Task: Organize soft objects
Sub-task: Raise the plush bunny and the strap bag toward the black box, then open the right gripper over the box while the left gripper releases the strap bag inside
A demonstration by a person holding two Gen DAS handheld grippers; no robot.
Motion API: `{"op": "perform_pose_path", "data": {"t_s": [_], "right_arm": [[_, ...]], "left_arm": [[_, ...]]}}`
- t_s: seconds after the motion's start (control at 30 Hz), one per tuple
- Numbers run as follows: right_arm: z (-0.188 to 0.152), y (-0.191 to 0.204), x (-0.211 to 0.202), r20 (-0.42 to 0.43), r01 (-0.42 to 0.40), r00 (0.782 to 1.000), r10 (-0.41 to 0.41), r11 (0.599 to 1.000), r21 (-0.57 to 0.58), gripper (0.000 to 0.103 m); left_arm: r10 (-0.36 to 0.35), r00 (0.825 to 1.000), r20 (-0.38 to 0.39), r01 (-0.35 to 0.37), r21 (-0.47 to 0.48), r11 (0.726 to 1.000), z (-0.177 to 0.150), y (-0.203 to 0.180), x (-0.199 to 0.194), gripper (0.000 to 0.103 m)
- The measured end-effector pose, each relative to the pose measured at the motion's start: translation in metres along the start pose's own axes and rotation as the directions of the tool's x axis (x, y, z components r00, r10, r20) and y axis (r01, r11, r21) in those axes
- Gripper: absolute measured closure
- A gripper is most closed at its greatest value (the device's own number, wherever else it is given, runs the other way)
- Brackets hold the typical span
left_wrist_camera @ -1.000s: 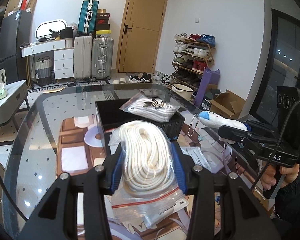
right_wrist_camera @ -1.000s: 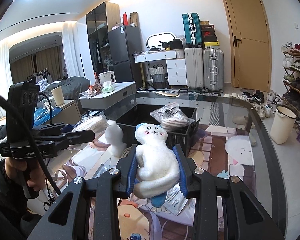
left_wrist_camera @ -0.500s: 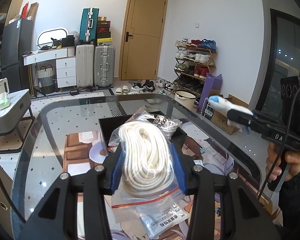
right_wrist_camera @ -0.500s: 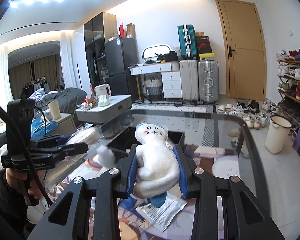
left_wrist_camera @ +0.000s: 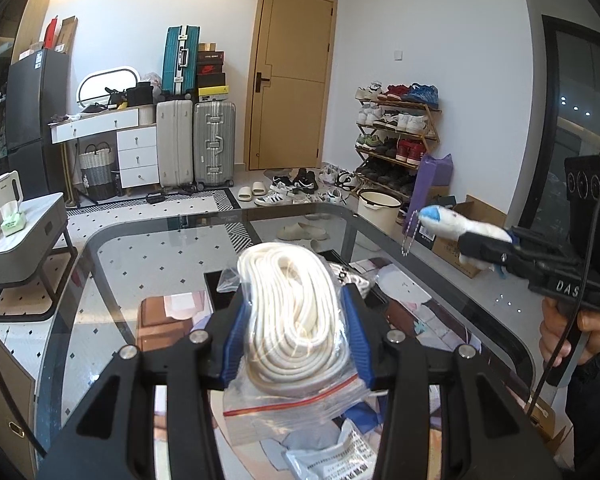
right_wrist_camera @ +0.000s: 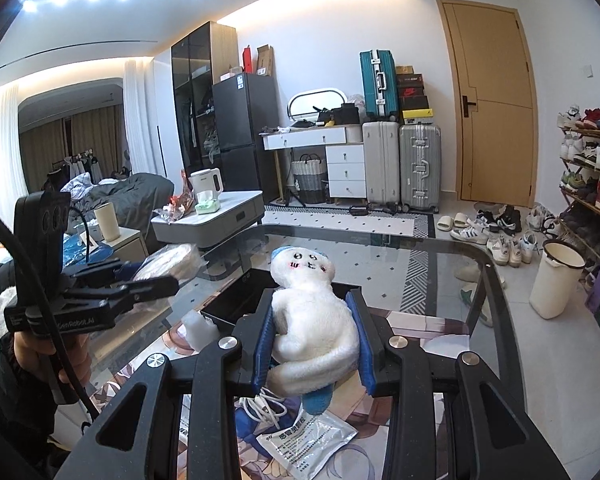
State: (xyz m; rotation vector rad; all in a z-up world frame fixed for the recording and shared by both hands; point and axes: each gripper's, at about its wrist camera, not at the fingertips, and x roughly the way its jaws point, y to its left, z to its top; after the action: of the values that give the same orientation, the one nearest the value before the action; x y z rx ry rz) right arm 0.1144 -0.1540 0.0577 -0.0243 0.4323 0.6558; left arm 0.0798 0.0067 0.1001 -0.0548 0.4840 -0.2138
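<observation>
The left gripper point(left_wrist_camera: 296, 320) is clamped on a clear zip bag of white rope point(left_wrist_camera: 292, 312), its blue pads point(left_wrist_camera: 236, 344) pressing both sides; the bag's lower end hangs past the bottom of the grip. The right gripper point(right_wrist_camera: 312, 336) is clamped on a white plush toy point(right_wrist_camera: 308, 312) with a blue cap, whose blue foot sticks out at 6 o'clock. Both loads hide much of the black box point(right_wrist_camera: 236, 300) just beyond them, so its contents cannot be made out. A flat packet point(right_wrist_camera: 308, 444) and a white cable point(right_wrist_camera: 260, 404) lie on the glass table point(left_wrist_camera: 148, 248) beneath. Toward 12 o'clock the tabletop is bare up to its curved dark rim. Beyond it, open tiled floor reaches the suitcases point(left_wrist_camera: 214, 144) and door point(left_wrist_camera: 292, 76).
</observation>
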Motion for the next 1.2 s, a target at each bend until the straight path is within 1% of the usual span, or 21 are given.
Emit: {"op": "perform_pose_path", "data": {"t_s": [0.37, 0.5, 0.63, 0.8, 0.9, 1.07, 1.2], "right_arm": [[0.01, 0.01, 0.043, -0.08, -0.026, 0.997, 0.024, 0.999, -0.019, 0.068], [0.01, 0.016, 0.065, -0.116, -0.021, 0.993, 0.017, 0.999, -0.037, 0.068], [0.012, 0.015, 0.086, -0.148, -0.007, 0.989, -0.001, 0.999, -0.051, 0.068], [0.018, 0.015, 0.111, -0.176, -0.003, 0.984, -0.006, 0.999, -0.051, 0.068], [0.019, 0.014, 0.119, -0.193, -0.005, 0.981, -0.007, 0.998, -0.06, 0.068], [0.018, 0.011, 0.143, -0.243, 0.003, 0.97, -0.026, 0.996, -0.095, 0.068], [0.015, 0.009, 0.162, -0.28, -0.013, 0.96, -0.016, 0.995, -0.1, 0.068]], "left_arm": [[0.022, 0.999, -0.028, -0.022, 0.004, 1.0, 0.016, 0.015, 0.043, 0.059], [0.045, 0.998, -0.049, -0.045, 0.006, 0.999, 0.018, 0.022, 0.063, 0.059], [0.062, 0.995, -0.074, -0.061, 0.027, 0.998, 0.017, 0.025, 0.082, 0.059], [0.056, 0.993, -0.105, -0.053, 0.033, 0.998, 0.014, 0.028, 0.1, 0.059], [0.044, 0.991, -0.128, -0.04, 0.038, 0.998, 0.01, 0.029, 0.11, 0.059], [0.033, 0.986, -0.164, -0.025, 0.054, 0.998, 0.004, 0.028, 0.125, 0.059], [0.02, 0.983, -0.18, -0.011, 0.049, 0.999, -0.001, 0.028, 0.132, 0.059]]}}
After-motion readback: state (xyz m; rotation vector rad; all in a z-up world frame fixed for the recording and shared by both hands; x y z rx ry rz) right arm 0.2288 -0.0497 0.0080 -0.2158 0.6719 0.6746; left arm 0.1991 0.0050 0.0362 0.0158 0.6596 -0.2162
